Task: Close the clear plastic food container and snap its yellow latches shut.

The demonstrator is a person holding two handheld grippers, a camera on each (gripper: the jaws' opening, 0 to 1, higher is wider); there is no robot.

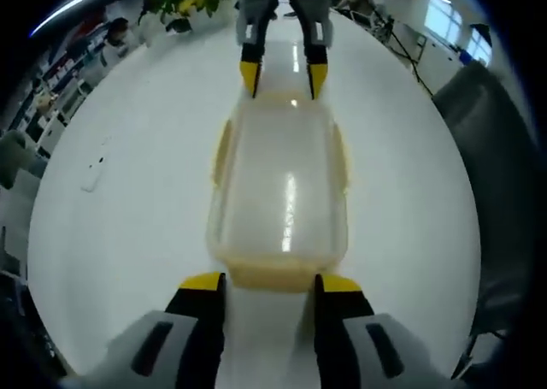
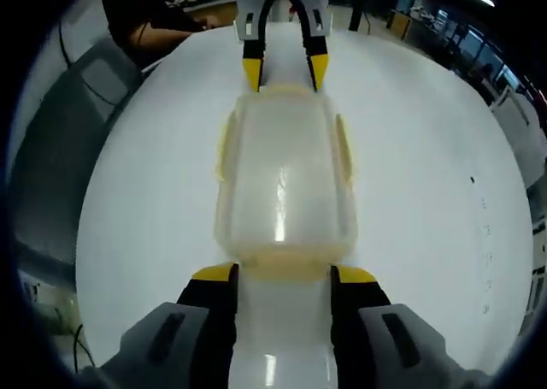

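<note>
White tabletop (image 1: 128,235) is seen on all sides, with desks and a seated person far behind. Nearest in the left gripper view, the left gripper (image 1: 269,284) is spread wide and empty, its tips at the short-end latch of the clear container (image 1: 280,192), whose lid appears seated. Beyond it, the right gripper (image 1: 282,75) is likewise wide at the far end. Each end latch should be pressed squarely down while the opposite end is steadied; the side latches (image 2: 343,150) appear unfastened.

Table (image 1: 128,235) bare beside container (image 1: 278,192); claws flank ends.
</note>
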